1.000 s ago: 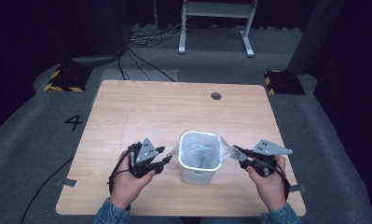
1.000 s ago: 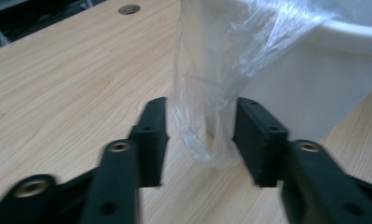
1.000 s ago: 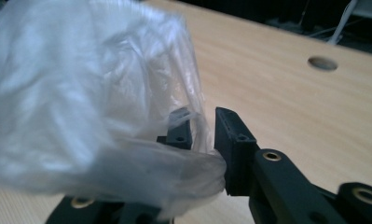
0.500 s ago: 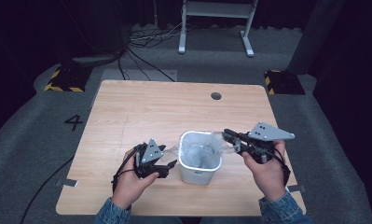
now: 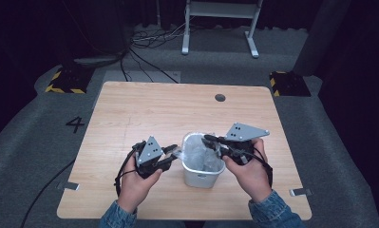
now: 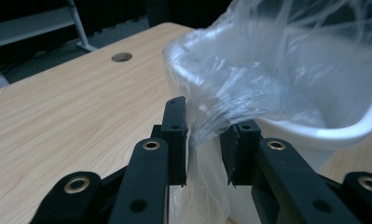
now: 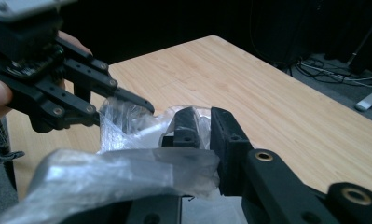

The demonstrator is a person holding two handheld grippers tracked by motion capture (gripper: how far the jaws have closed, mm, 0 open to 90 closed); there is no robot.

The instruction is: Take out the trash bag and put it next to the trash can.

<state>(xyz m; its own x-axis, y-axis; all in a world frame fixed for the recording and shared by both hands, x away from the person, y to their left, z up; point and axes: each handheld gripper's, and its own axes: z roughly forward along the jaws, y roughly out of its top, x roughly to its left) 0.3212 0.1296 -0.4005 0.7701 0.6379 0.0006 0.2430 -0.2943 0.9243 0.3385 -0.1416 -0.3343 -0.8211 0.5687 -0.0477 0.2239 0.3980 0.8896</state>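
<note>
A small white bin (image 5: 201, 179) stands on the wooden table (image 5: 154, 109), lined with a clear plastic bag (image 5: 201, 154). My left gripper (image 5: 175, 152) sits at the bin's left rim. In the left gripper view a fold of the bag (image 6: 267, 70) hangs between its jaws (image 6: 207, 135). These have just been closing, and a gap still shows between the pads. My right gripper (image 5: 211, 140) reaches over the bin's right side, raised above the rim. In the right gripper view it (image 7: 204, 123) is shut on the bag's edge (image 7: 127, 172), with the left gripper (image 7: 123, 109) opposite.
A round cable hole (image 5: 220, 97) lies in the table's far side. Beyond the table are cables (image 5: 144, 57), a metal stand's legs (image 5: 218, 28) and two hazard-striped blocks (image 5: 63, 81). Bare tabletop lies left of and behind the bin.
My right gripper has risen and moved left over the bin, pulling the bag edge with it. The left hand stayed at the left rim, and its jaws have narrowed around the film.
</note>
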